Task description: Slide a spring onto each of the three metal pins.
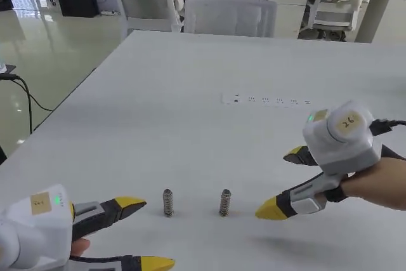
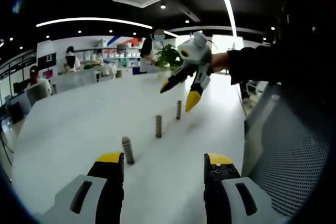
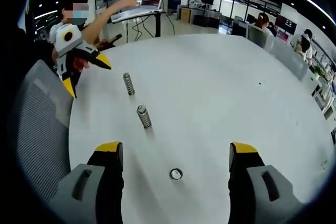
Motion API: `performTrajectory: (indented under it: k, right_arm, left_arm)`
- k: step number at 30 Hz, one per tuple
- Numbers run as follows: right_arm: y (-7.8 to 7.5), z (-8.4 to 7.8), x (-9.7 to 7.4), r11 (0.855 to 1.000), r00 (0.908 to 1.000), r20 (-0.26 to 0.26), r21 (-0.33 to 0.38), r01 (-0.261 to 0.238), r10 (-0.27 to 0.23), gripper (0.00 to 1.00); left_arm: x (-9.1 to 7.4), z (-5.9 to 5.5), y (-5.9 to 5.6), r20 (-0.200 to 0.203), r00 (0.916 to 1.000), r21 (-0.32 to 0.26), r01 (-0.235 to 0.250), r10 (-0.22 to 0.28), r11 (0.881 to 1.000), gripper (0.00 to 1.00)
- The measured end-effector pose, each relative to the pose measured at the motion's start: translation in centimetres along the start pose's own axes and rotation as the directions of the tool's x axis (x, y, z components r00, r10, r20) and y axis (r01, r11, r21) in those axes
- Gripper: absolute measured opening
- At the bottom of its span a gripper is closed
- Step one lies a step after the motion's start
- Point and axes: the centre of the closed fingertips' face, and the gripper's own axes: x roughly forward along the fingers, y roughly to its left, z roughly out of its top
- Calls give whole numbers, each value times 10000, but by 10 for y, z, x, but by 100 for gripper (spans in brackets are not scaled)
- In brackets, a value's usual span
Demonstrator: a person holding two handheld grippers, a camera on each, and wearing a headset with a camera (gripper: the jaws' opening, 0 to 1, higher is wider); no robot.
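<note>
Two metal pins stand upright on the white table (image 1: 190, 93), each with a spring on it: the left pin (image 1: 167, 202) and the middle pin (image 1: 224, 202). The left gripper view shows three in a row: near pin (image 2: 127, 149), middle pin (image 2: 158, 126), far pin (image 2: 178, 109). My left gripper (image 1: 144, 233) is open and empty, just left of the row. My right gripper (image 1: 280, 181) is open and empty, hovering over the right end. In the right gripper view the third pin (image 3: 176, 173) sits end-on between the jaws, with the other two pins (image 3: 144, 116) (image 3: 128, 83) beyond.
A flush socket strip (image 1: 266, 100) lies in the table's middle. Grey chairs (image 1: 228, 16) line the far edge. A mesh chair back (image 2: 283, 150) is close beside the table on the person's side. Desks and people fill the office behind.
</note>
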Motion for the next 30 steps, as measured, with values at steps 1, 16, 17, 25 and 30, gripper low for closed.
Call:
performTrajectory:
  k: [1,16,17,25,30]
  right_arm:
    - [0,-1,-1,10000,10000,37,31,29,-29,83]
    - [15,-19,-14,9989,9991,359,422,204,-219,83]
    - [16,-21,-14,9988,9990,375,442,208,-224,83]
    - [25,-26,-21,9978,9960,854,618,220,-273,82]
    - [30,-31,-25,9974,9952,923,665,277,-338,83]
  left_arm:
    - [0,0,0,1,10000,1,3,-3,10000,56]
    - [2,0,0,-3,10000,2,82,-82,10000,57]
    - [2,0,0,-7,10000,7,90,-90,10000,57]
    - [2,0,1,20,9999,-13,109,-109,9999,57]
    - [2,0,0,29,9999,-33,119,-119,9999,57]
